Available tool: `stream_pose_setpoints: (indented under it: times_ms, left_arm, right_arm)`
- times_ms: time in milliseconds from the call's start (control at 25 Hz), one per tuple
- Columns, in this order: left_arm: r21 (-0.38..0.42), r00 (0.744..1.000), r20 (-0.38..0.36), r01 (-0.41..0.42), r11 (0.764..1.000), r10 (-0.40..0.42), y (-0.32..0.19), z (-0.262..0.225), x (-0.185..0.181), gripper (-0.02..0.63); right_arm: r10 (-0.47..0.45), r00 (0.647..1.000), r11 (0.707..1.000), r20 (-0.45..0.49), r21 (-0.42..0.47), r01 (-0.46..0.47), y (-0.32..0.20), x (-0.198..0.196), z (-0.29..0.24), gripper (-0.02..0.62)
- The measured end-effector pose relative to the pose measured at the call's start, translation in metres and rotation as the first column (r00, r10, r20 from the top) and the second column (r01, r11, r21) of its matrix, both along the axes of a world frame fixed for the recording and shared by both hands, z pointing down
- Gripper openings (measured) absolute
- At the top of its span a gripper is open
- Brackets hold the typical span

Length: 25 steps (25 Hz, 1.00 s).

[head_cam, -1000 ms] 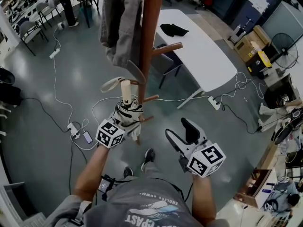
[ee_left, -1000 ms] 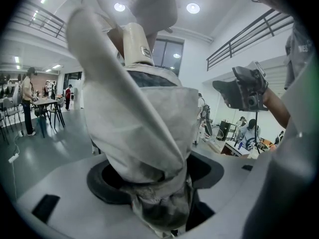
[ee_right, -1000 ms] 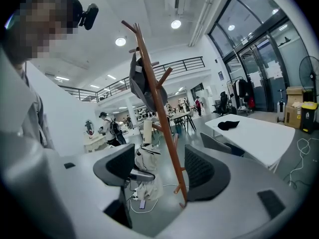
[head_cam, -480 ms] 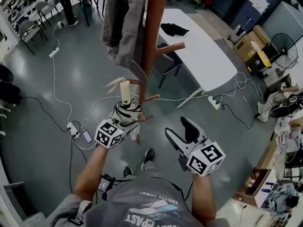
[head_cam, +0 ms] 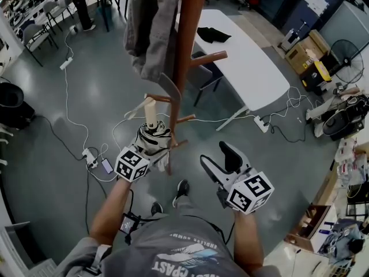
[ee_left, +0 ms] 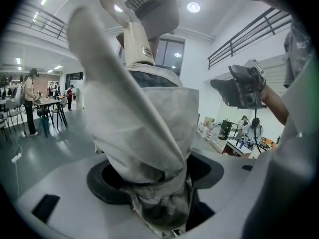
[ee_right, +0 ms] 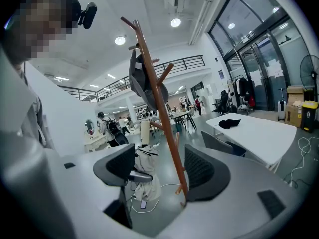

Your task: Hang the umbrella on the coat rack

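My left gripper (head_cam: 153, 150) pinches the folded umbrella (head_cam: 154, 134) round its fabric body, upright, just beside the coat rack (head_cam: 188, 39) pole. It looks light, with a squashy canopy and a stiff handle. The wrist strap (head_cam: 132, 107) looks like the bit to hook. My right gripper (head_cam: 218, 159) is spread and empty. One umbrella, one rack, one grey garment (head_cam: 147, 27) hanging.

There are one umbrella (head_cam: 154, 136), one coat rack (head_cam: 187, 56), one grey garment (head_cam: 149, 33), one white tabletop (head_cam: 248, 68) and one black cloth (head_cam: 213, 35).
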<state>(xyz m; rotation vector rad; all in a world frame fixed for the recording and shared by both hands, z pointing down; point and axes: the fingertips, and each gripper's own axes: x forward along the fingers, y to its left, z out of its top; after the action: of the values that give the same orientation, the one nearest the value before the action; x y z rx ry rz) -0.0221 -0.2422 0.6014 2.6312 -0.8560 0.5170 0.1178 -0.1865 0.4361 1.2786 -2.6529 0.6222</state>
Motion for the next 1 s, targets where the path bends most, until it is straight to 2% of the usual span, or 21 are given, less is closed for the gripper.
stream_pose_setpoints:
  times_ms: [680,1000]
  left_arm:
    - [-0.024,0.999,-0.001,0.051,0.998,-0.052,-0.006,0.005,-0.02,0.325]
    - [-0.005,0.998,0.003,0.069,0.998,-0.069,-0.015,0.001,-0.026,0.325]
  right_arm:
    - [0.0,1.0,1.0,-0.002,-0.011,0.0,-0.004,-0.006,0.0,0.327]
    - [0.0,1.0,1.0,-0.003,-0.024,0.0,-0.007,-0.01,0.004,0.327]
